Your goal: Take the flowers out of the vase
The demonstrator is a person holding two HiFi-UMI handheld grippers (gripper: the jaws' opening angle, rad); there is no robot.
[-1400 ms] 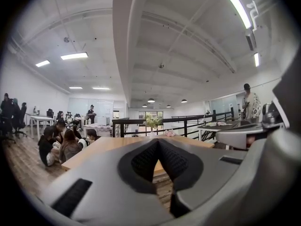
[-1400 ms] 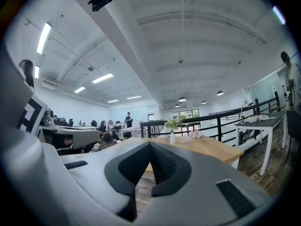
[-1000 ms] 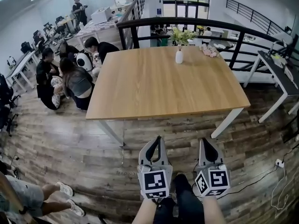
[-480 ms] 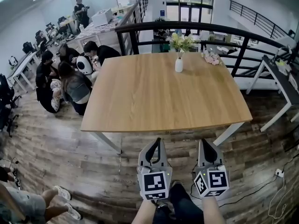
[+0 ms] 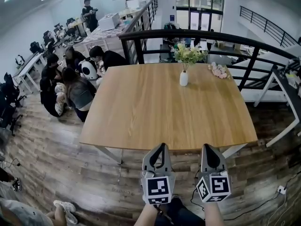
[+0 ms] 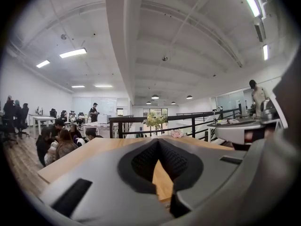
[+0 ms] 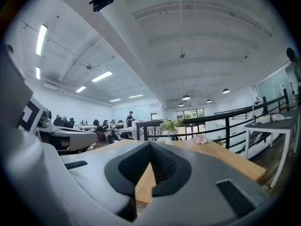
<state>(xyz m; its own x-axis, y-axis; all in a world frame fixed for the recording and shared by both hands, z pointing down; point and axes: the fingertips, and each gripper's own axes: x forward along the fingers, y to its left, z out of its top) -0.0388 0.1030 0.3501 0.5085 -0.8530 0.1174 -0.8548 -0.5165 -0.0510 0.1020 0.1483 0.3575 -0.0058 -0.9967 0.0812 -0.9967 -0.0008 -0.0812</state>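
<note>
Hand-held grippers — left (image 5: 162,146), right (image 5: 207,148) — closed, now nearer the table (image 5: 141,107).

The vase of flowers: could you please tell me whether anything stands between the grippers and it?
Nothing visible does. Only bare table lies between the left gripper, the right gripper and the vase; the pink bunch lies beside it, off the path.

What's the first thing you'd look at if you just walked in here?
The big wooden table fills the middle, with a white vase of flowers near its far edge and a pink bunch lying right of the vase. Before the near edge, the left gripper and right gripper point forward, jaws together, empty.
</note>
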